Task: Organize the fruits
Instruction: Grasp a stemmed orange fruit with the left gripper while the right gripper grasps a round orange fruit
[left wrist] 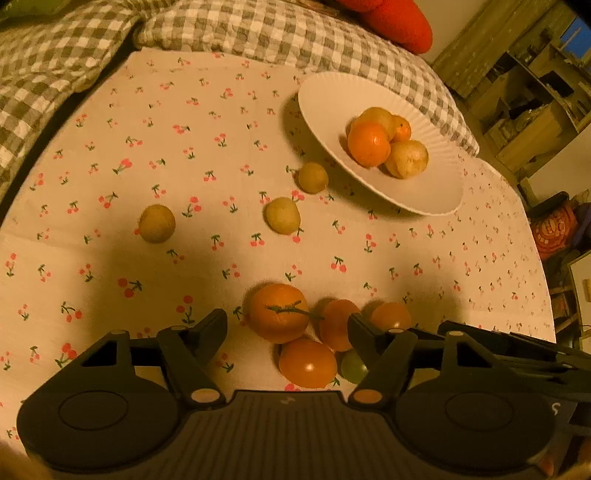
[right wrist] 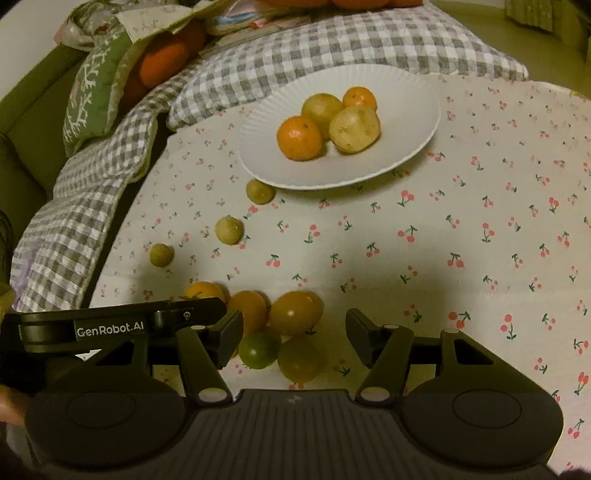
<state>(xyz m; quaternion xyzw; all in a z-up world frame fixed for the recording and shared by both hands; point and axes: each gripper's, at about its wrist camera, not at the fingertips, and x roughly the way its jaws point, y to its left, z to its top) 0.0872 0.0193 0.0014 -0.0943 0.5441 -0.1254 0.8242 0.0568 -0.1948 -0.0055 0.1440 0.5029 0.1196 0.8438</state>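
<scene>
A white plate (left wrist: 424, 188) holds several oranges and yellow fruits (left wrist: 369, 144); it also shows in the right wrist view (right wrist: 266, 162). Three small yellow fruits (left wrist: 282, 215) lie in a row on the cherry-print cloth (left wrist: 147, 147). A cluster of orange fruits (left wrist: 277, 312) and one green fruit (right wrist: 258, 350) lies close in front of both grippers. My left gripper (left wrist: 288, 326) is open above the cluster, holding nothing. My right gripper (right wrist: 295, 332) is open over the same cluster, empty. The left gripper's body shows at the left of the right wrist view (right wrist: 110, 326).
A grey checked blanket (left wrist: 258, 33) borders the cloth at the back and left. A red cushion (left wrist: 399, 22) lies behind it. Wooden shelves (left wrist: 528, 96) stand at the right. A green patterned pillow (right wrist: 92, 92) lies at the far left.
</scene>
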